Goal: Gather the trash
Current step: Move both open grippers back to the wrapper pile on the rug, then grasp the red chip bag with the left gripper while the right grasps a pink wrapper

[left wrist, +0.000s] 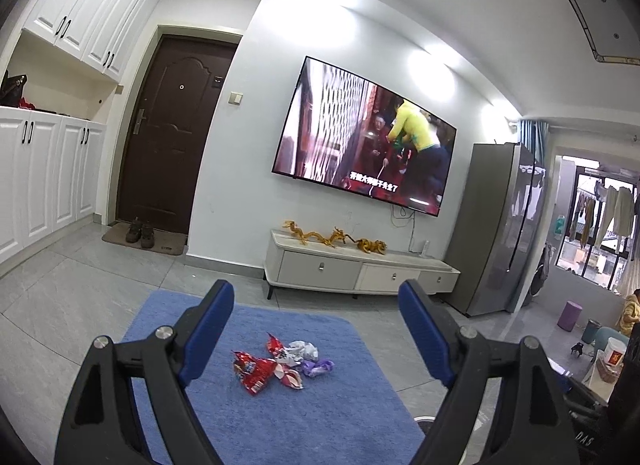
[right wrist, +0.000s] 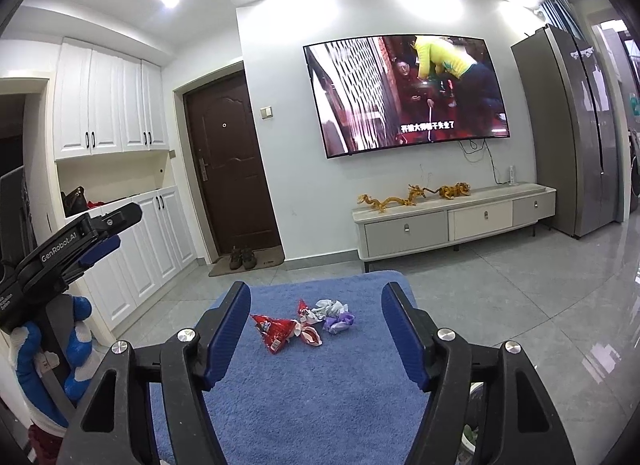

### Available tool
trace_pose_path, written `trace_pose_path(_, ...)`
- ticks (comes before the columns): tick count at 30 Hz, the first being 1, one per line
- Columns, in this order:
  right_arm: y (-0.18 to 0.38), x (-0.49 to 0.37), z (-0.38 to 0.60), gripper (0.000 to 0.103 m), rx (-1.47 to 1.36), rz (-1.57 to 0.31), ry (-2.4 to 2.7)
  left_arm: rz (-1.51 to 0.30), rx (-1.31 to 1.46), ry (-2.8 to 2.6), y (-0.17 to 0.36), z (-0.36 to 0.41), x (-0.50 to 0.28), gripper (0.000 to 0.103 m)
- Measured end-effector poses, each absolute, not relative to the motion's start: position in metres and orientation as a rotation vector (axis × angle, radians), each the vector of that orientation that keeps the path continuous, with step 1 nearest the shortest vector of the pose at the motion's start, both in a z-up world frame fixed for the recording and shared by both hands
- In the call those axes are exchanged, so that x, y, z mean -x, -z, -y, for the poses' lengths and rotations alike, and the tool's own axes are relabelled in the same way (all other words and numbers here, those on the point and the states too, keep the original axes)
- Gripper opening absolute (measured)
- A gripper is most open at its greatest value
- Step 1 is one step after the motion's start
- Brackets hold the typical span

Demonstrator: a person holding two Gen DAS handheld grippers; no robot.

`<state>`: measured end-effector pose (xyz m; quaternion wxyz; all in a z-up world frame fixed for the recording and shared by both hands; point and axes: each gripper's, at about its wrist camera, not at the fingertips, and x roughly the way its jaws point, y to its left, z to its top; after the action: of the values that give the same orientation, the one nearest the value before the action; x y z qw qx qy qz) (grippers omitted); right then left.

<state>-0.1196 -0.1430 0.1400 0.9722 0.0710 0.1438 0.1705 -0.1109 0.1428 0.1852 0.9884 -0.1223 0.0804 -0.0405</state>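
Two handheld grippers hovered above trash on a blue rug.
The left gripper (left wrist: 316,325) and right gripper (right wrist: 316,321) had fingers spread apart, empty; crumpled wrappers (left wrist: 280,365) lay clustered mid-rug (left wrist: 320,425).

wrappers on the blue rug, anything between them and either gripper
Nothing visible. The wrappers lie in a loose pile on the blue rug, with only bare rug between them and the open left gripper and the open right gripper.
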Motion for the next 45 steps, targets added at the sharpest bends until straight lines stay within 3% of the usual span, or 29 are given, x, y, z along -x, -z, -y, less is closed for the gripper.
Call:
trace_pose_path(12,-0.150,0.082,0.139,0.066,-0.153,-0.302,-0.368,-0.145,0.193,-0.030,-0.219,-0.177,0.074,0.084)
trace_pose_path(16,-0.141,0.062,0.134,0.066,-0.162,-0.330,-0.386,-0.188,0.202,-0.059,-0.204,-0.193,0.047,0.084)
trace_pose_path(35,-0.035,-0.075,0.101,0.066,-0.131,-0.642,-0.427,-0.675,0.313,-0.036,0.026,-0.182,-0.153,0.084)
trace_pose_path(45,0.025,-0.138,0.056,0.066,-0.082,-0.785,-0.530,-0.818,0.330,-0.005,0.097,-0.178,-0.207,0.082)
